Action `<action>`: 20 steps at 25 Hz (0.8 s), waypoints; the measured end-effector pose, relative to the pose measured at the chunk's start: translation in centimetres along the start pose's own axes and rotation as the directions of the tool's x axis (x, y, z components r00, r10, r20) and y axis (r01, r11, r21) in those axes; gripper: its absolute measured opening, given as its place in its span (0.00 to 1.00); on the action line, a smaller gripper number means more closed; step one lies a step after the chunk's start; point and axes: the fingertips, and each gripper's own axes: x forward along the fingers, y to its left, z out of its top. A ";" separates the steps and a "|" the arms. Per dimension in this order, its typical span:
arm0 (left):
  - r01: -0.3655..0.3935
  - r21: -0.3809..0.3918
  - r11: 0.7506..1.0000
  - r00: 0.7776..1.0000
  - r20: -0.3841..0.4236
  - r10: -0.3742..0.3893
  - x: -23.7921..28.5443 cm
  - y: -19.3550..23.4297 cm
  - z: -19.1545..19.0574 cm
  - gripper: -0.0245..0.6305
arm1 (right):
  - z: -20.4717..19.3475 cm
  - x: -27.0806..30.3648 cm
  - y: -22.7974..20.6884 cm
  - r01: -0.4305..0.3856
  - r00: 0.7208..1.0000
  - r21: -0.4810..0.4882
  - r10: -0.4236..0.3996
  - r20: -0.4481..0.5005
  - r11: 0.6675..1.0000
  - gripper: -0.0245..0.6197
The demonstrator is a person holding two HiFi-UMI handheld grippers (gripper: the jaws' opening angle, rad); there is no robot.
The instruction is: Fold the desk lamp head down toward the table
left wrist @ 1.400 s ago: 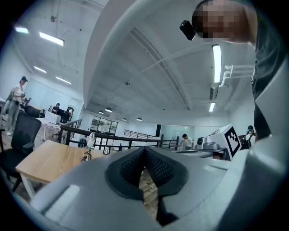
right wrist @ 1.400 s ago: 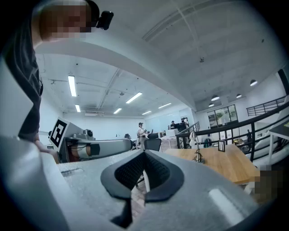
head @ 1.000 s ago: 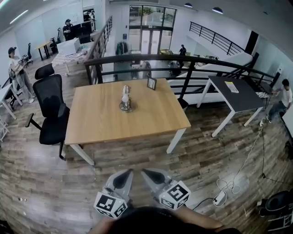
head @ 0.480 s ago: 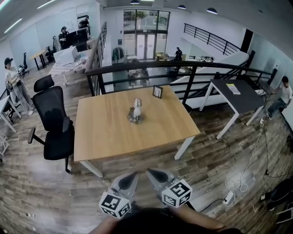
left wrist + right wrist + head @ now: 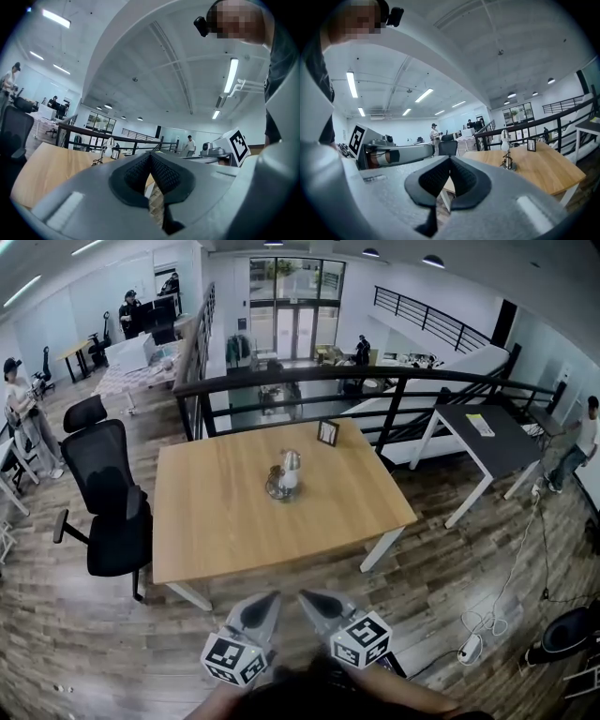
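Lamp [image 5: 285, 473] nearer, chair [image 5: 105, 498] beside table [image 5: 225, 531]

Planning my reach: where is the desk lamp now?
In the head view, the desk lamp stands near the middle of the wooden table, in front of the small picture frame.

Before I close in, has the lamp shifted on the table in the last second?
No. The lamp stands in the same spot on the table, down-left of the picture frame; only the view has drifted.
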 end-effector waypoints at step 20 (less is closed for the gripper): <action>-0.145 0.024 0.989 0.987 0.068 0.143 16.5 6.8 3.4 0.04 | 6.4 7.4 -16.0 -0.187 0.982 -0.032 0.187 -0.002 0.982 0.04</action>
